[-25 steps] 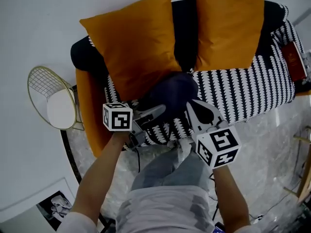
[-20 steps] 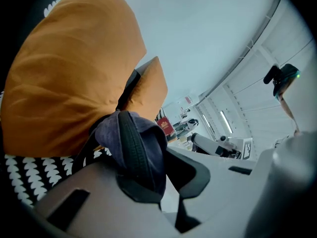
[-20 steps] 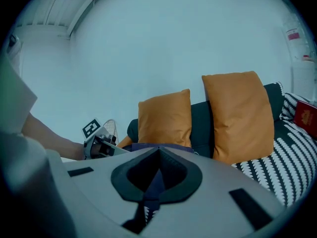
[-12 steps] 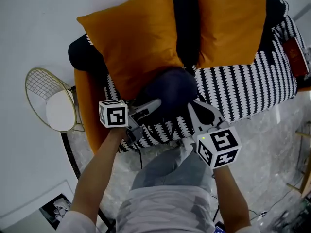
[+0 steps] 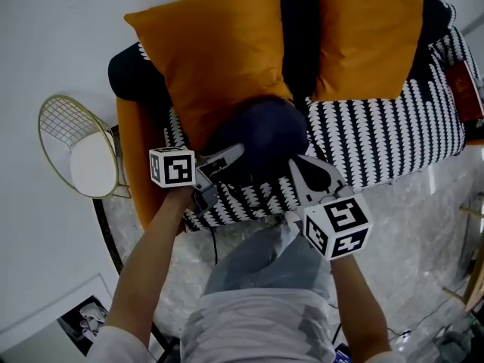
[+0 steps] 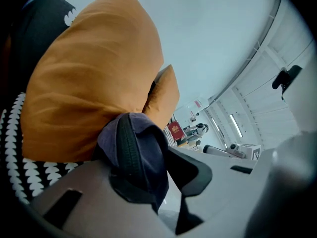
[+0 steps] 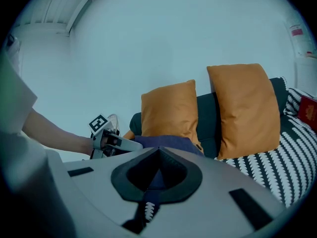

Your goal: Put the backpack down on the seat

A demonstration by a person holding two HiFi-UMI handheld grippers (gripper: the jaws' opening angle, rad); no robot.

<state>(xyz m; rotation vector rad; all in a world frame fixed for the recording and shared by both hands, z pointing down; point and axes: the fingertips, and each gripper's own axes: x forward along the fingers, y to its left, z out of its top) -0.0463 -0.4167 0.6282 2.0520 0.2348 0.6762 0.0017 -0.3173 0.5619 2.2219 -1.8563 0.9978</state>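
The dark navy backpack (image 5: 261, 131) rests on the black-and-white patterned seat (image 5: 378, 134), against the left orange cushion (image 5: 219, 59). My left gripper (image 5: 236, 151) is at its left side. Its jaws have just been opening, and a fold of the backpack (image 6: 131, 152) with a black strap still lies loosely between them, with a gap beside it. My right gripper (image 5: 293, 159) is shut at the bag's right edge. In the right gripper view the jaws (image 7: 158, 151) meet, with dark blue fabric in their hollow and the backpack (image 7: 166, 142) just beyond.
A second orange cushion (image 5: 367, 32) leans on the dark sofa back. A red book (image 5: 467, 89) lies at the seat's right end. A gold wire chair (image 5: 79, 153) stands left of the sofa. A framed picture (image 5: 83, 320) lies on the marble floor.
Both grippers and the backpack have shifted toward the left cushion and down onto the seat. The left gripper's jaws have parted slightly round the strap.
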